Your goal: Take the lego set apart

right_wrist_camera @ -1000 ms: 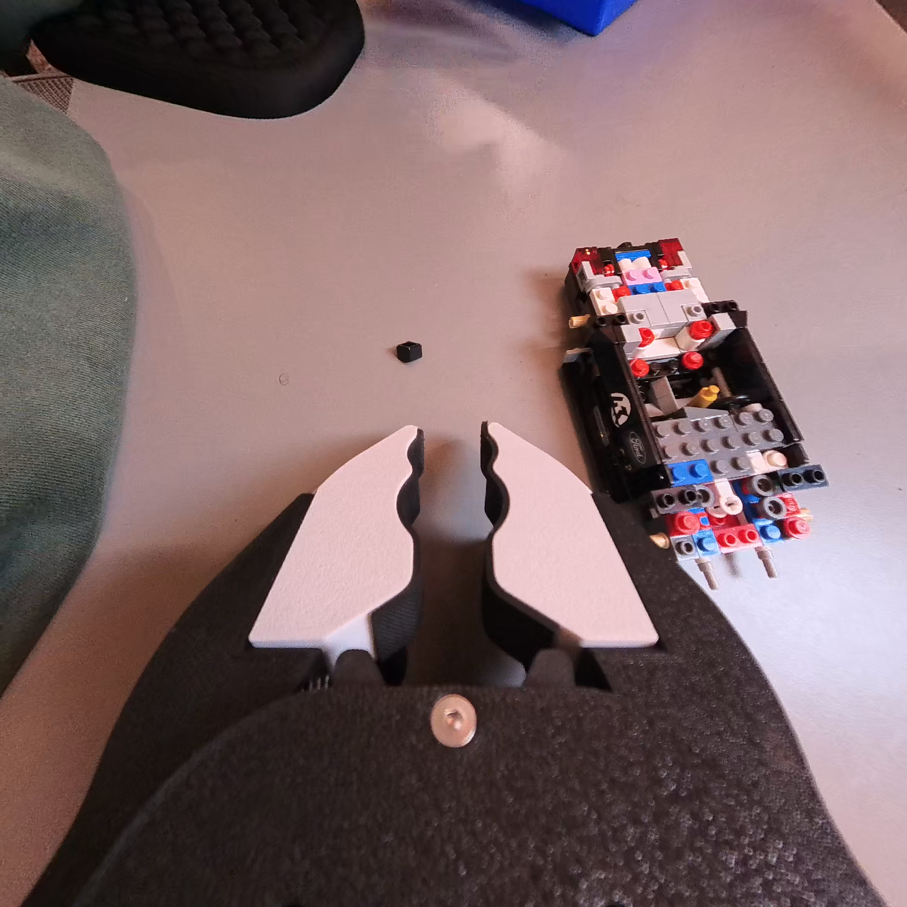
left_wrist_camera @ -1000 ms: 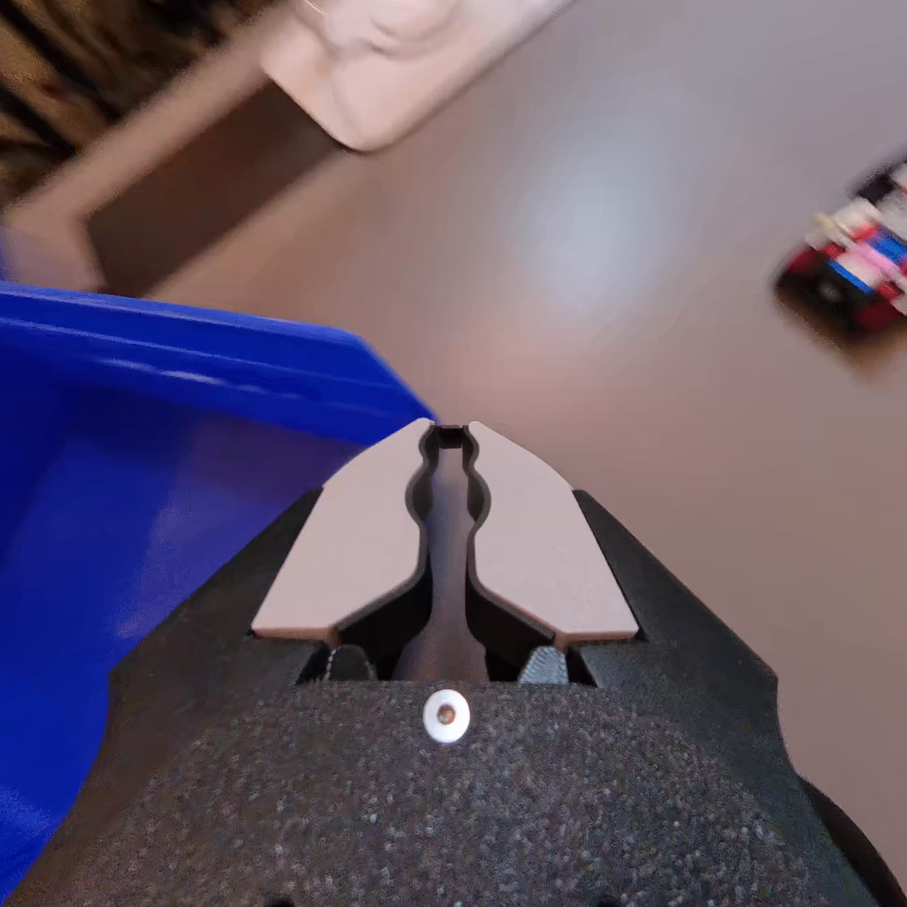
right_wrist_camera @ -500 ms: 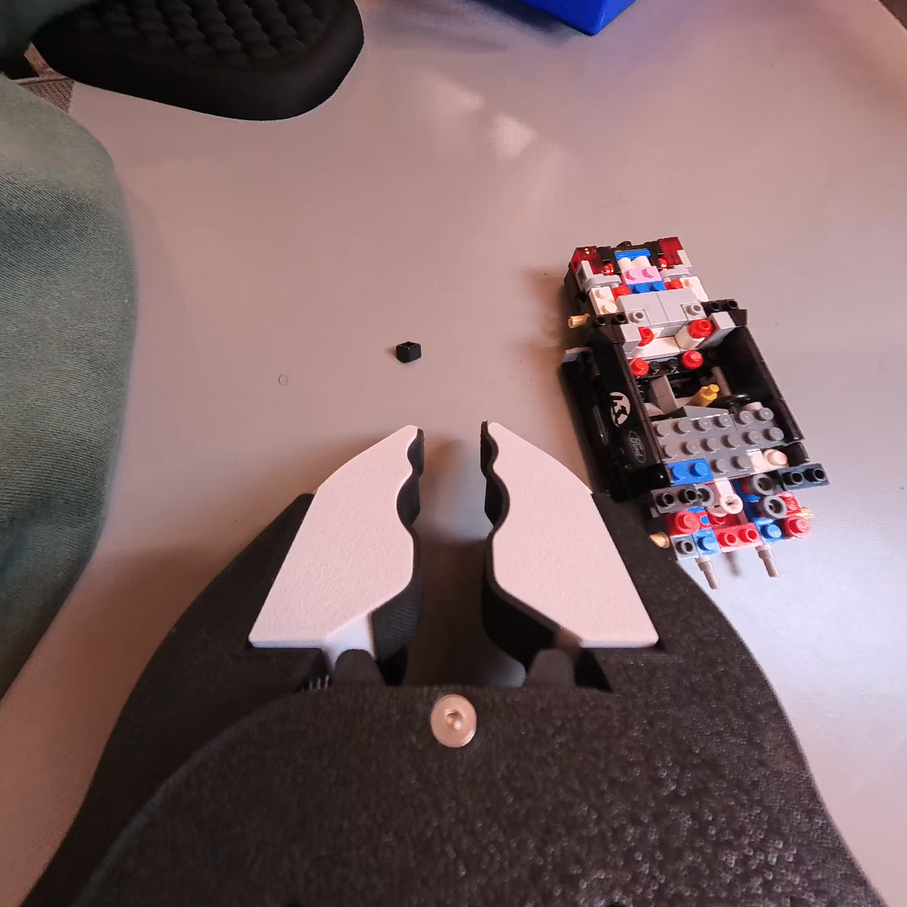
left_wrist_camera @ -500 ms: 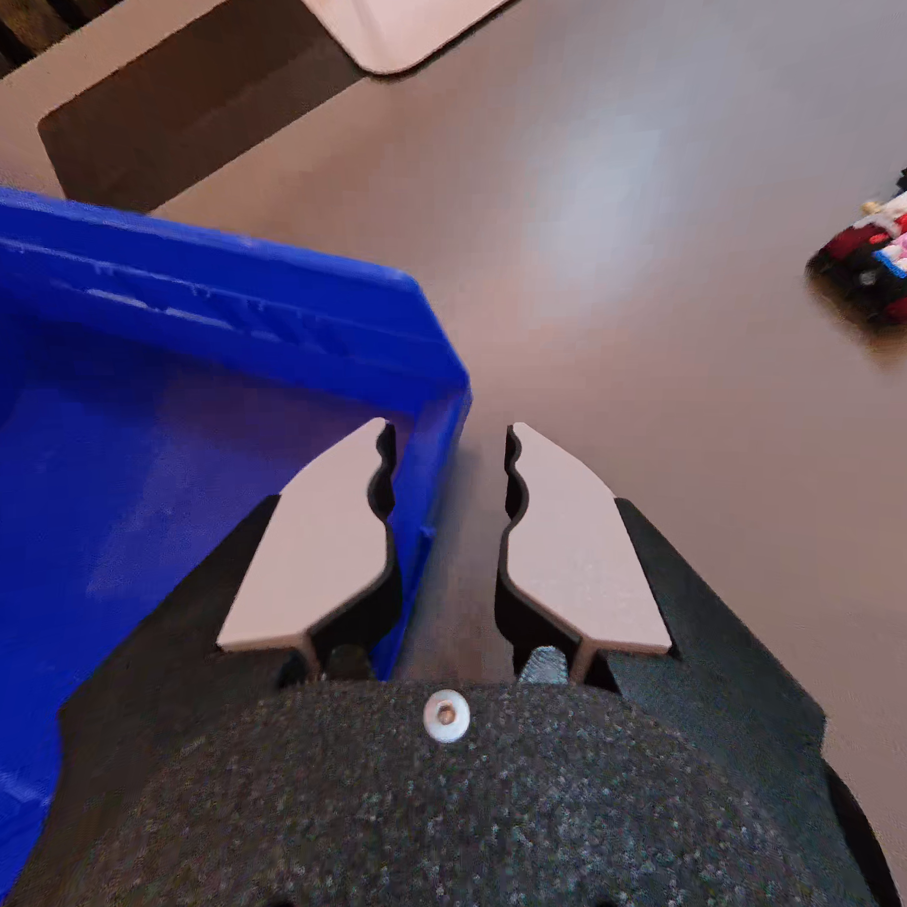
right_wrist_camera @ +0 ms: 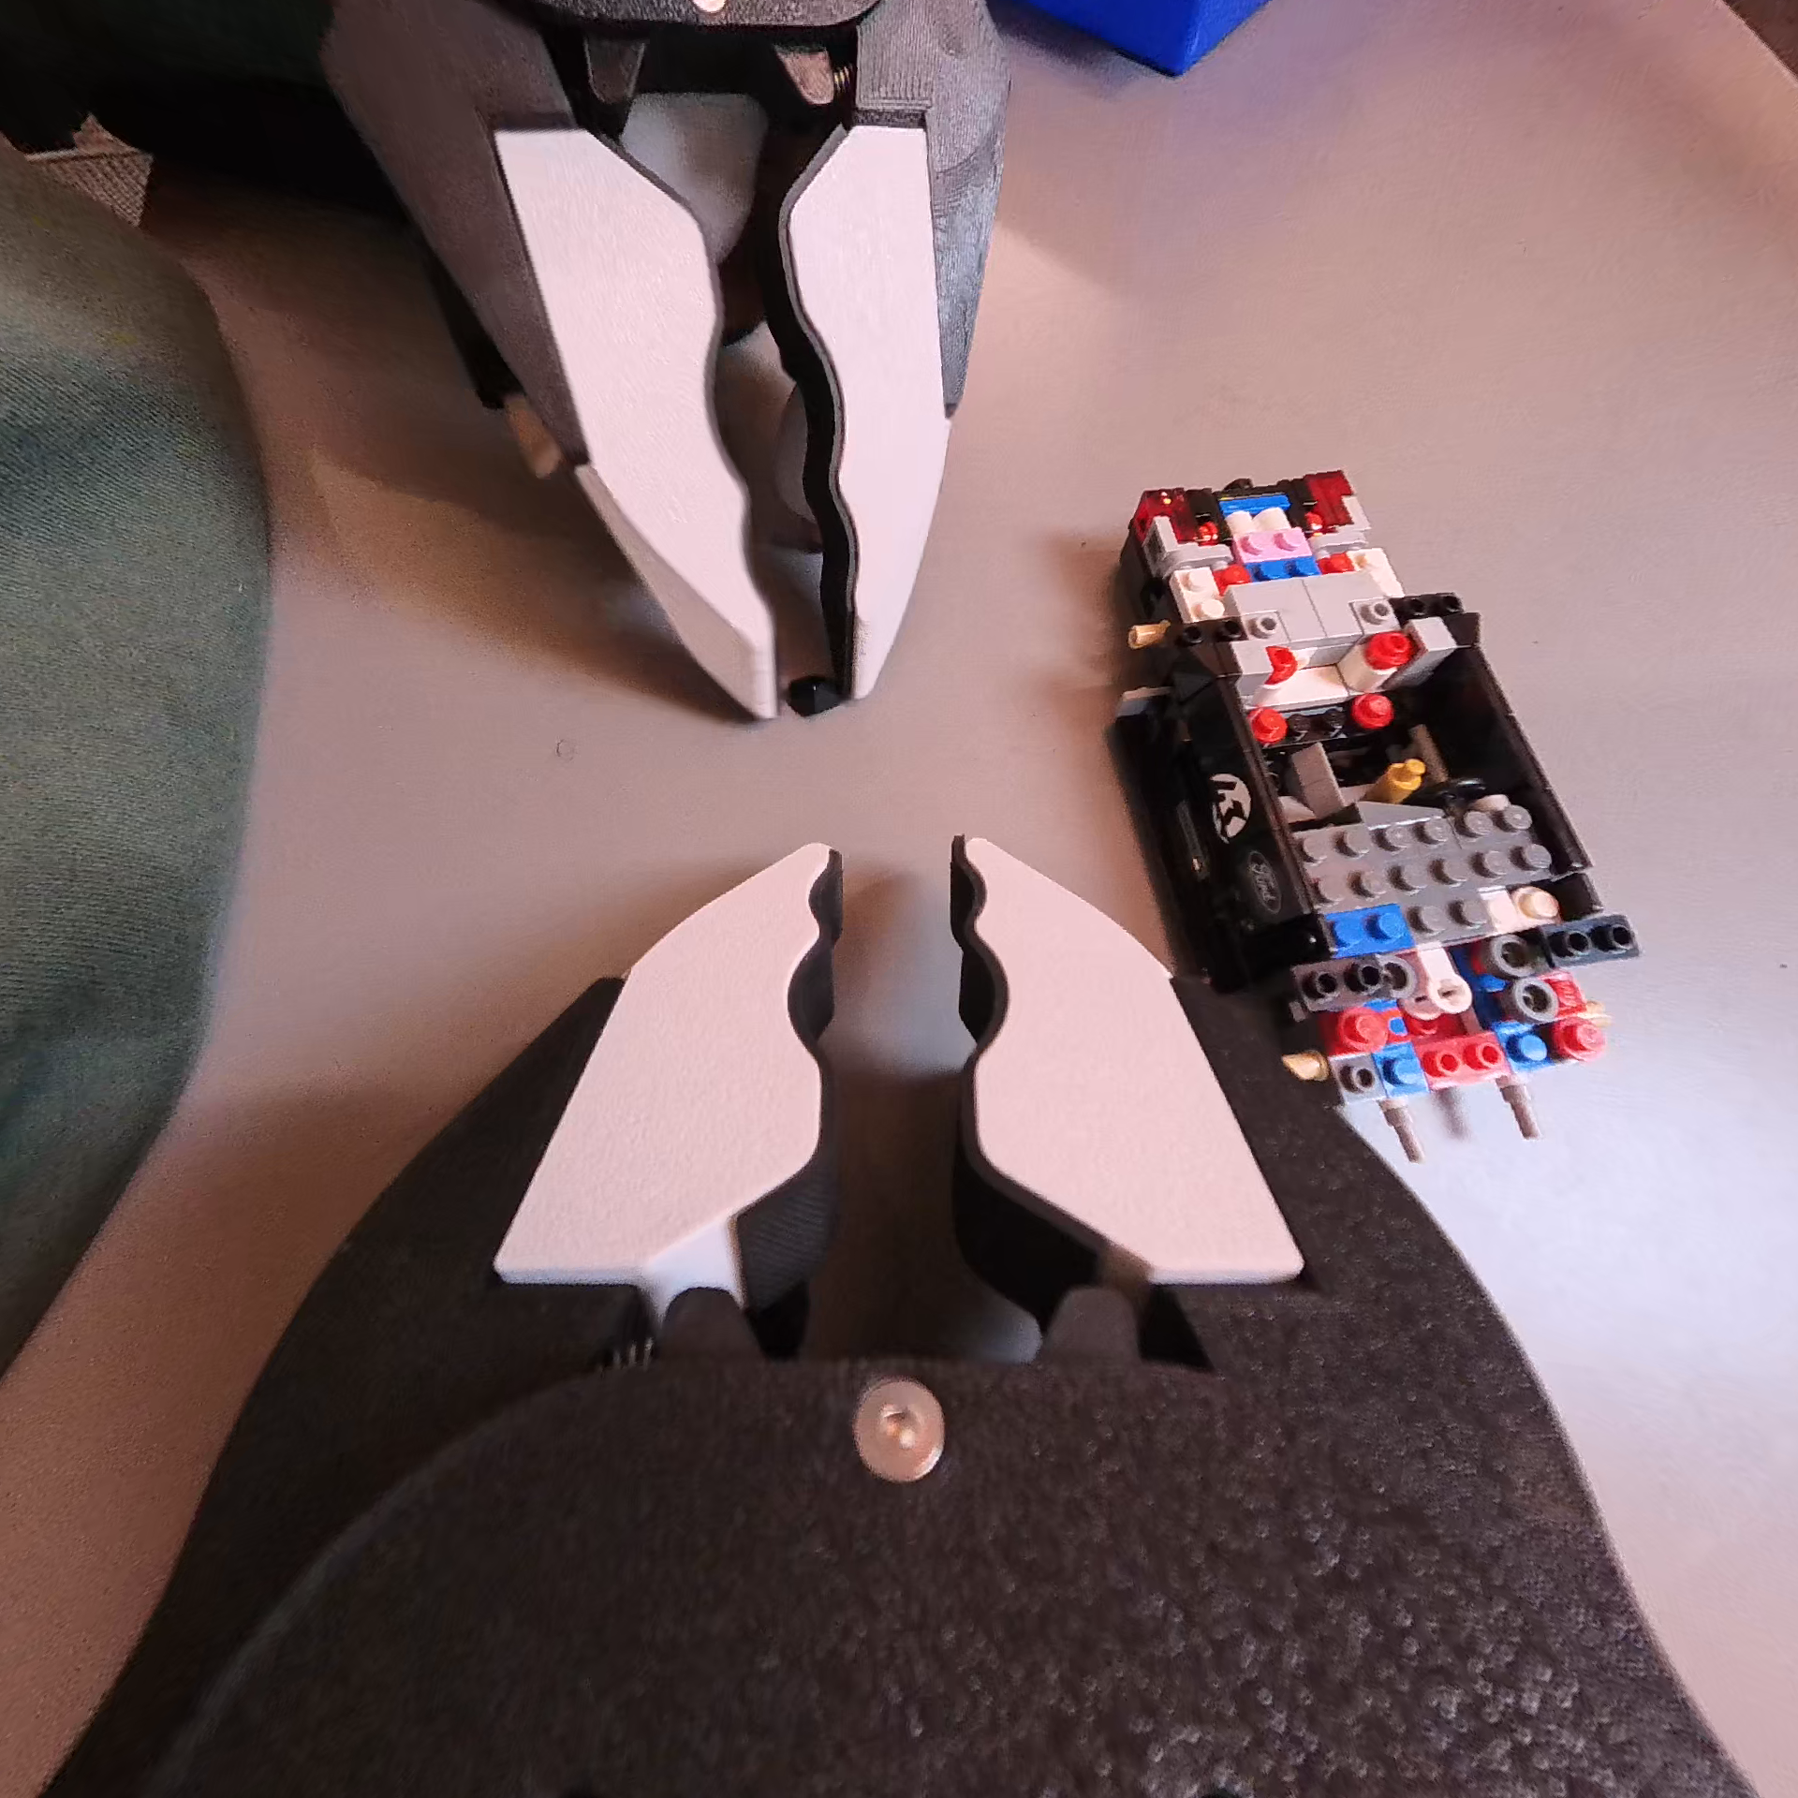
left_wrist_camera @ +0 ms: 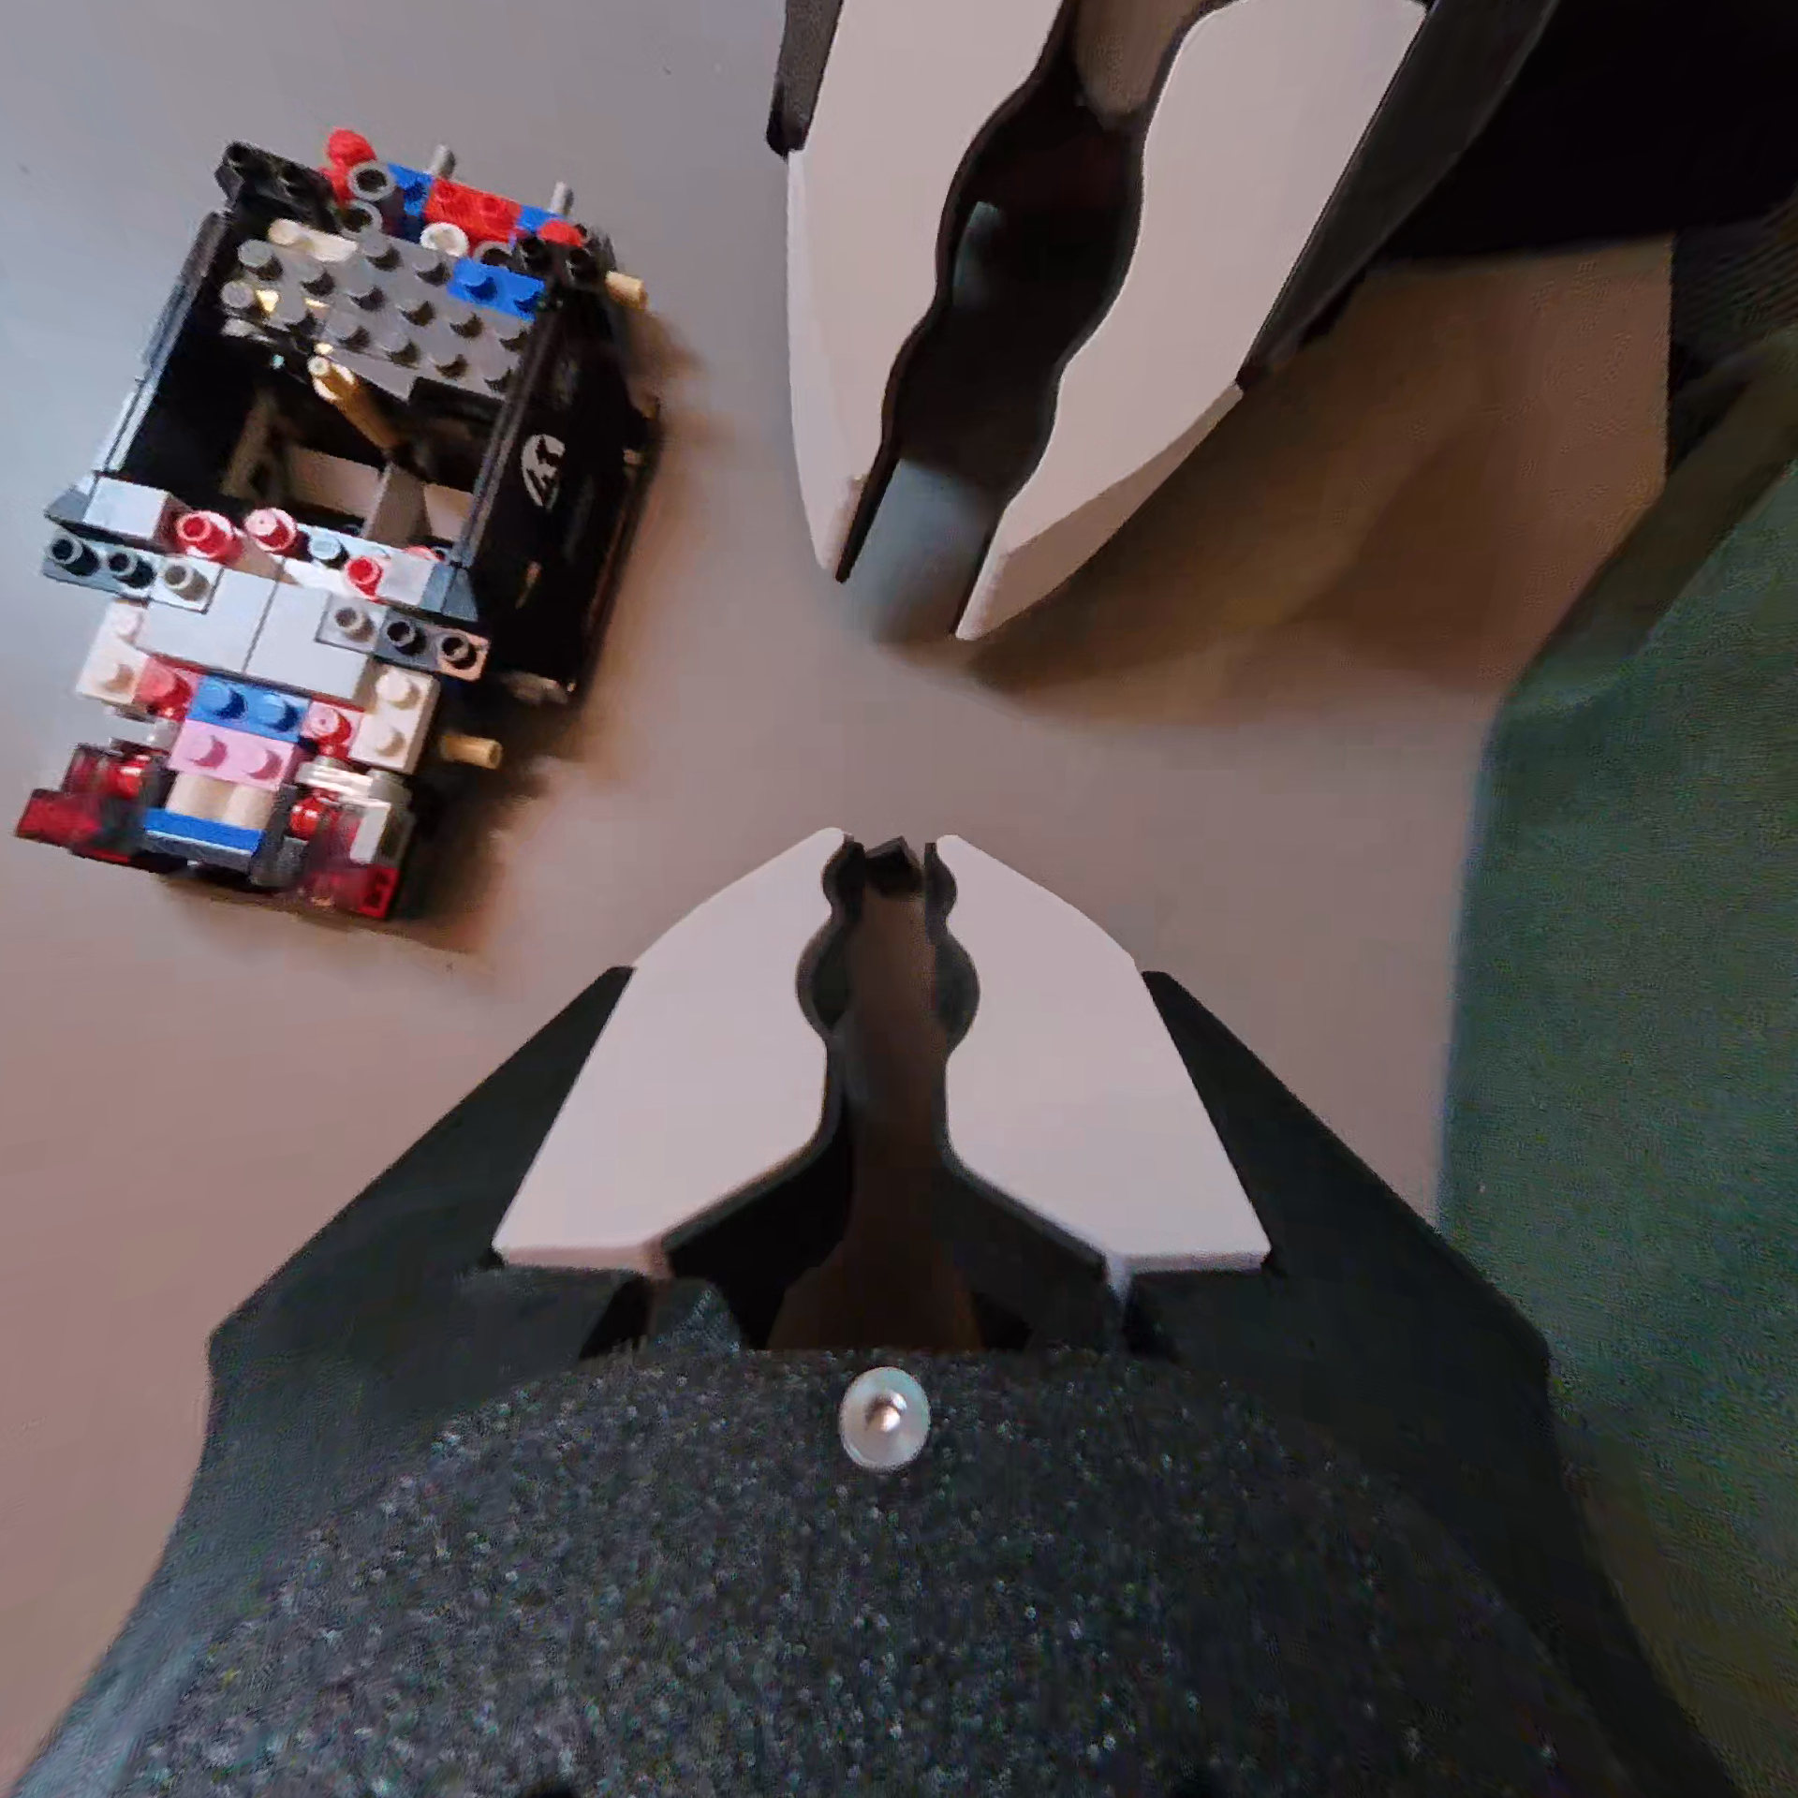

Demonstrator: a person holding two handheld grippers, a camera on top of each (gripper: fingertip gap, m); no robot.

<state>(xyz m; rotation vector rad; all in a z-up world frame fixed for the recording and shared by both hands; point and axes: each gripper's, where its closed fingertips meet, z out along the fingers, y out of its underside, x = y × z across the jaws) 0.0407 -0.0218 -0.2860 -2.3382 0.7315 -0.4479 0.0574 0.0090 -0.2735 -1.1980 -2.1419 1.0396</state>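
Black lego set [right_wrist_camera: 1362,798] bears white side logos.

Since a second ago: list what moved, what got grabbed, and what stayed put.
The left gripper left the blue bin, swung to the table's middle and closed on the small black piece. The right gripper stayed open and still; the lego car hasn't moved.

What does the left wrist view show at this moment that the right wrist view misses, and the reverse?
Only the left wrist view: the small black piece seen from behind, pinched at the tips of the left hand-held gripper.

Only the right wrist view: a corner of the blue bin at the top edge.

Both: the lego car on the grey table, the green cloth at the side, and the open right hand-held gripper.
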